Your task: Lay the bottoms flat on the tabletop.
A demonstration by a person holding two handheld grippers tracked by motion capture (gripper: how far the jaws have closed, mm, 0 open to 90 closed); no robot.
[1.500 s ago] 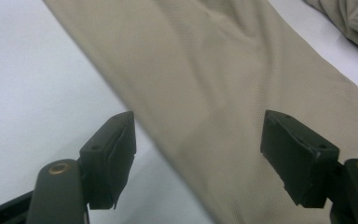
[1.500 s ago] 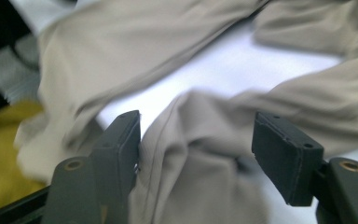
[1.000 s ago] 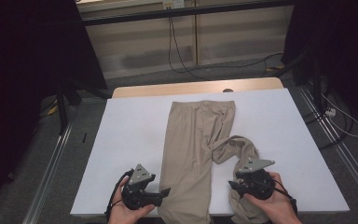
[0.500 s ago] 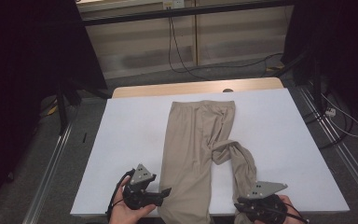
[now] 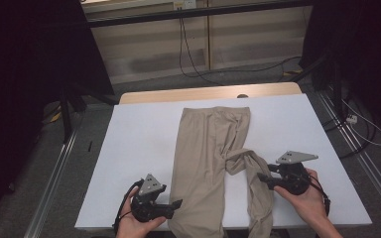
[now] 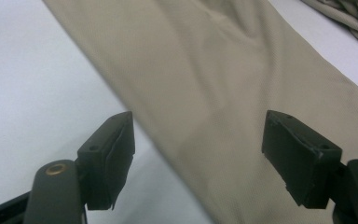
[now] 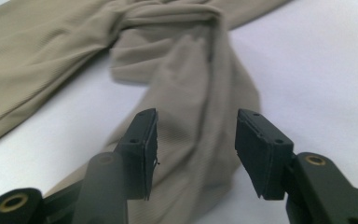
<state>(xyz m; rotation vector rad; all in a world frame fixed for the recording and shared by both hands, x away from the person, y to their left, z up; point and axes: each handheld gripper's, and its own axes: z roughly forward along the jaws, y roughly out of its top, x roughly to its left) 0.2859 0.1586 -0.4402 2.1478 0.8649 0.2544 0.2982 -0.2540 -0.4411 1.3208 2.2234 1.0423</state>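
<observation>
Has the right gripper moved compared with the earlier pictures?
Yes. In the high view the right gripper has gone from the table's near edge up toward the far side, beside the twisted trouser leg. Its jaws have just been opening, gripping nothing.

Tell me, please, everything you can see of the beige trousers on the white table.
The beige trousers are of thin, finely ribbed, stretchy-looking cloth and lie lengthwise on the white table, waist at the far end. One leg lies flat and straight, its end at the near edge. The other leg is twisted and bunched near its middle, then runs on towards the near edge. The left gripper sits at the flat leg's edge, and the right gripper beside the twisted leg; both are open, gripping nothing.
</observation>
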